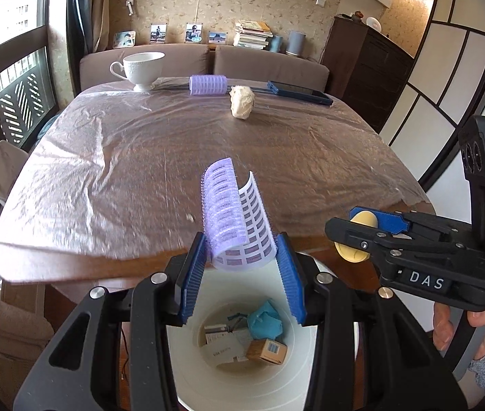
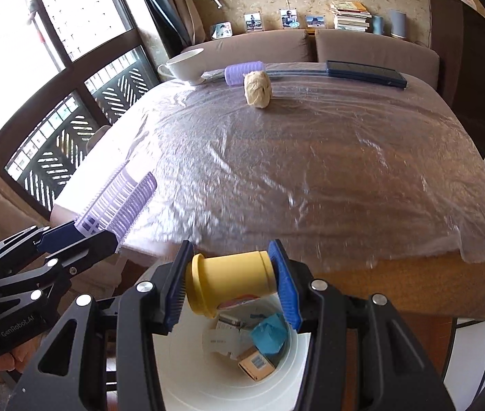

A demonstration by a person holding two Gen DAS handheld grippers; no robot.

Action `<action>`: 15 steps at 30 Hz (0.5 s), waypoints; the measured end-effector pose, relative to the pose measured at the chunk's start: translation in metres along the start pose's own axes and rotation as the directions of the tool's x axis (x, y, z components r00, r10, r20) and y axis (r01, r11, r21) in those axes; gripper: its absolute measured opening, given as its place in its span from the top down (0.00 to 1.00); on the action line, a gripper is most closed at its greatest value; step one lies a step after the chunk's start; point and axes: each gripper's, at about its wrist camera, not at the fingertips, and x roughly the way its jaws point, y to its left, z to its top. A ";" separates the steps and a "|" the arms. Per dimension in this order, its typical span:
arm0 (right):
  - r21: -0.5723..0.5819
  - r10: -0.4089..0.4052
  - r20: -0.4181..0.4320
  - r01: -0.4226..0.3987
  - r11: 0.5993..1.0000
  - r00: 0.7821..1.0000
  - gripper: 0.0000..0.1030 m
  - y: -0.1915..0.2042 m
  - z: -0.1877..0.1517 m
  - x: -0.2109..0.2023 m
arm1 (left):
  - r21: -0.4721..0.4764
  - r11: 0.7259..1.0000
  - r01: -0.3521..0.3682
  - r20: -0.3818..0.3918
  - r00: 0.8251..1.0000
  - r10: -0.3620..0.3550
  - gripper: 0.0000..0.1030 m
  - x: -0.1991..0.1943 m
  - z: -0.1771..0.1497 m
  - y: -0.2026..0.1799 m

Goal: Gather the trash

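While both hover over the bin point(image 1: 242, 376) at bottom centre, our left gripper point(image 1: 242, 257) pinches a light, springy broken curler point(image 1: 235, 215); our right gripper point(image 2: 230, 274) clamps a stiff yellow cup point(image 2: 232, 279) end-to-end.

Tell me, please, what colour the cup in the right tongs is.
Yellow cup; clearest in the right wrist view.

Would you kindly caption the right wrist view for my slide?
Right gripper holds a yellow cup over the white bin.
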 end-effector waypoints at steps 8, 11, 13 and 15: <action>-0.017 0.021 -0.032 -0.022 1.000 0.999 0.56 -0.006 -0.040 -0.015 | -0.033 0.999 -0.030 -0.027 0.999 0.029 0.58 -0.012 -0.035 -0.018; -0.014 0.022 -0.044 -0.023 1.000 0.999 0.56 -0.007 -0.051 -0.018 | -0.035 0.999 -0.034 -0.045 0.998 0.032 0.58 -0.014 -0.047 -0.023; -0.010 0.021 -0.053 -0.021 1.000 0.998 0.56 -0.008 -0.059 -0.020 | -0.039 0.999 -0.037 -0.057 0.998 0.034 0.58 -0.013 -0.053 -0.024; -0.008 0.020 -0.062 -0.020 1.000 0.998 0.56 -0.008 -0.065 -0.021 | -0.041 0.998 -0.039 -0.071 0.997 0.036 0.58 -0.012 -0.060 -0.023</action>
